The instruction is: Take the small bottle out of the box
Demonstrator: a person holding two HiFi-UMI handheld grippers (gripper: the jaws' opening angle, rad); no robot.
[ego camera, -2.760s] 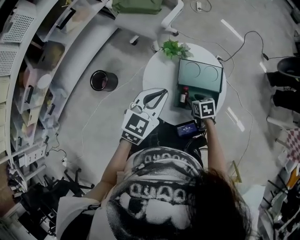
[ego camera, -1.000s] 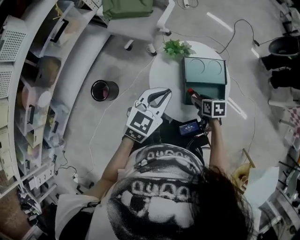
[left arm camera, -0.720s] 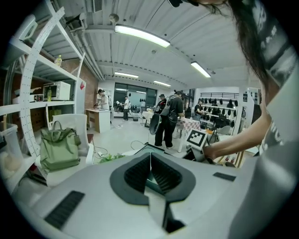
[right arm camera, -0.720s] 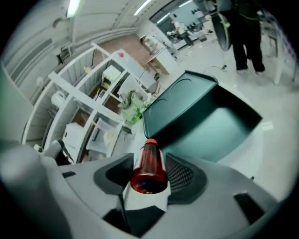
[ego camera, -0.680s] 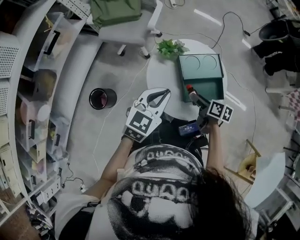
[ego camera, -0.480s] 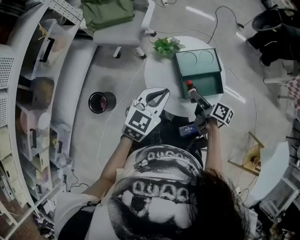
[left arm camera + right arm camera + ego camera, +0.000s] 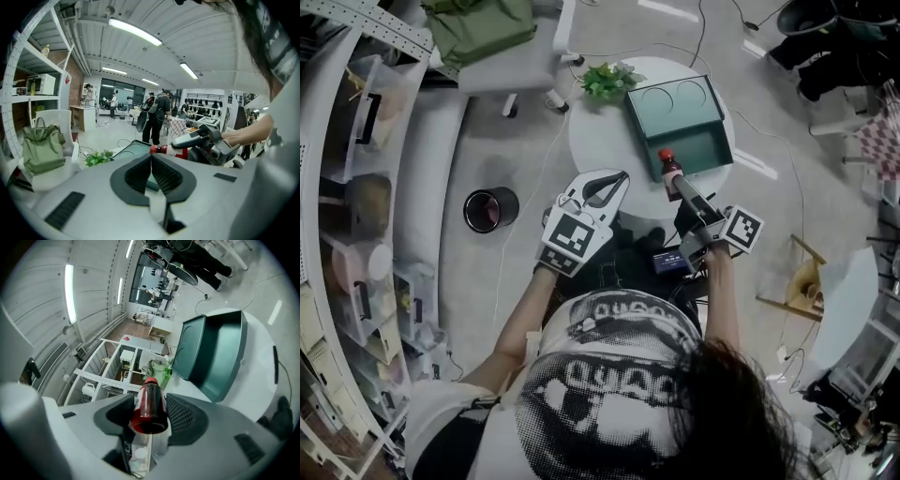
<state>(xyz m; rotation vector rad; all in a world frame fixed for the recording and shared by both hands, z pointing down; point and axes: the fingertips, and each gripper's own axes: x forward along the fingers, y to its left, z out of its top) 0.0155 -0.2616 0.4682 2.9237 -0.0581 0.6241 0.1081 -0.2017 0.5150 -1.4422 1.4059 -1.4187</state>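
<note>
Gripped the small bottle (image 7: 669, 170) (image 7: 150, 404) by its body between the pads of the right gripper (image 7: 679, 187) (image 7: 151, 414), red cap pointing away, above the near edge of the tabletop (image 7: 600, 141) at the front corner of the open green box (image 7: 713, 141) (image 7: 220, 357). Held the left gripper (image 7: 598, 187) (image 7: 151, 157) off the near edge of the tabletop, jaws closed together, empty.

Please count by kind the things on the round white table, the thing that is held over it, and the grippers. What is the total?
green box: 1
small bottle, held in the right gripper: 1
plant: 1
grippers, the right gripper and the left gripper: 2
Total: 5
</note>
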